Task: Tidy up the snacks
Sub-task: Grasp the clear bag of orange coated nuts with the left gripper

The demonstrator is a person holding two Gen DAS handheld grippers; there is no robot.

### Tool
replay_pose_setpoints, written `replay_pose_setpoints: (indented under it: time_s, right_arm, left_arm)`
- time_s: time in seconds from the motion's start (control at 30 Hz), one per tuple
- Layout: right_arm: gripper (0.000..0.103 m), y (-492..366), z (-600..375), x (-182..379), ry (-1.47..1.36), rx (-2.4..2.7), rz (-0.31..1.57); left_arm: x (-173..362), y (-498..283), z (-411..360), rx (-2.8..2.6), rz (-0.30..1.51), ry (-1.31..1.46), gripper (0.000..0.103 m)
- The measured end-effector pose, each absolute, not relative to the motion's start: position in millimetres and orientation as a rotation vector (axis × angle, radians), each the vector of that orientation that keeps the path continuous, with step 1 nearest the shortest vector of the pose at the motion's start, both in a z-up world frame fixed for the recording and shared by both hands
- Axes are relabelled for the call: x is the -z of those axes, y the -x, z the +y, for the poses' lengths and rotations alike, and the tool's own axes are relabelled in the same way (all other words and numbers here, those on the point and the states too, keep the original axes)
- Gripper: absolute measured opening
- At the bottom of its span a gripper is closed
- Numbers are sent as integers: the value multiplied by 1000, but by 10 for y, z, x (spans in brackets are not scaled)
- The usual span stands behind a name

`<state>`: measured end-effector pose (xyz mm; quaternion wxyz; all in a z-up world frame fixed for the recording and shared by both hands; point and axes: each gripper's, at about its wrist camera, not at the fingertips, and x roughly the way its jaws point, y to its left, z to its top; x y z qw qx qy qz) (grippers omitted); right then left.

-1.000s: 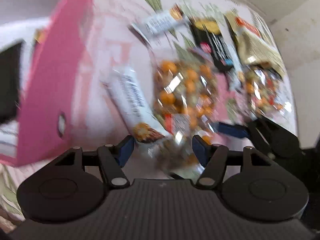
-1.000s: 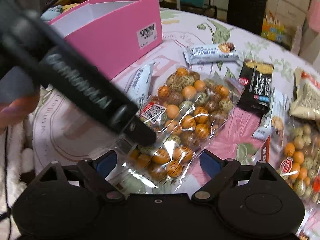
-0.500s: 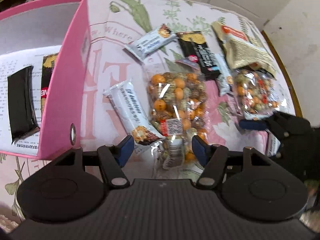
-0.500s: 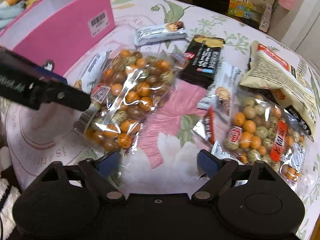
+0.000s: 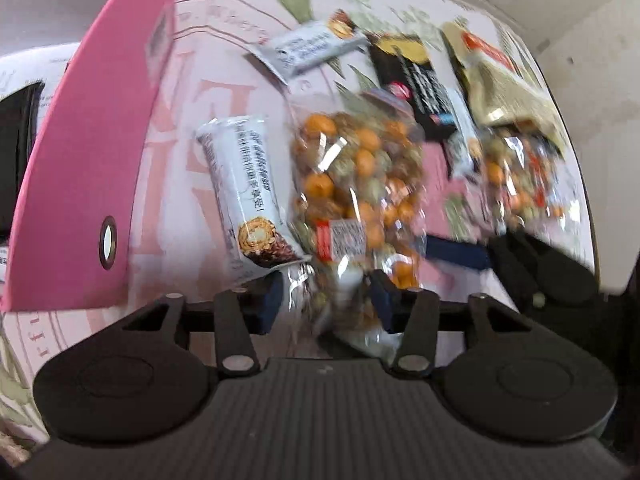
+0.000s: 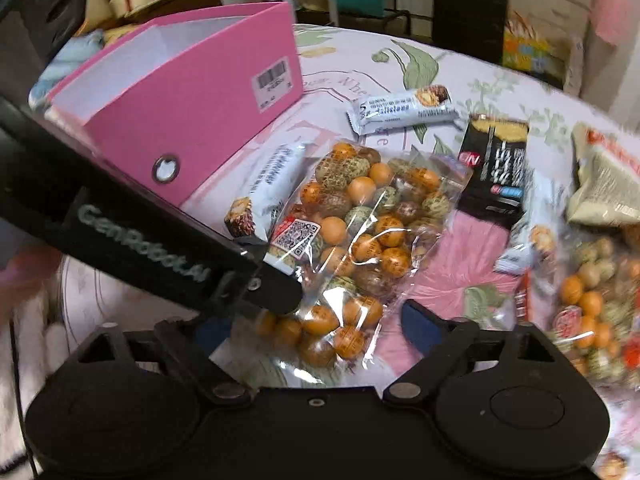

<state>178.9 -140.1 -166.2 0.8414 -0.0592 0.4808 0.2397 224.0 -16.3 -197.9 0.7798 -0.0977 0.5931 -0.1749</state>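
Since half a second ago, the left tool (image 5: 326, 304) has been advanced, open, around the nut bag (image 5: 356, 196) at lower centre; closing is called for next. The right tool (image 6: 316, 320) is held open.

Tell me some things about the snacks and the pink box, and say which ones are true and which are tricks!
1. The pink box has no lid on. True.
2. The clear bag of round orange and speckled snacks is inside the box. False: it lies on the tablecloth, beside the box.
3. The left gripper has its jaws on either side of that bag's near end. True.
4. The black packet stands upright. False: it lies flat.
5. The right gripper holds a white snack bar. False: its jaws are open and hold nothing.
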Motion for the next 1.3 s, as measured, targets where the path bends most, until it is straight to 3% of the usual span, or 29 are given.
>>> replay_pose_setpoints:
  time_s: [0.37, 0.6, 0.9, 1.3]
  right_arm:
    - [103, -1863, -1261, 1783, 147, -361, 903]
    - [87, -1801, -1265, 1697, 156, -345, 882]
    - [85, -1611, -1244, 1503, 157, -352, 963]
    - [83, -1083, -1079, 1314, 232, -349, 887]
  left_arm:
    - [2007, -2337, -355, 416, 1237, 146, 52]
    - [1978, -2282, -333, 439, 1231, 138, 48]
    - [1856, -2084, -256, 514, 1326, 149, 48]
    - [1619, -1677, -173, 540, 1297, 107, 48]
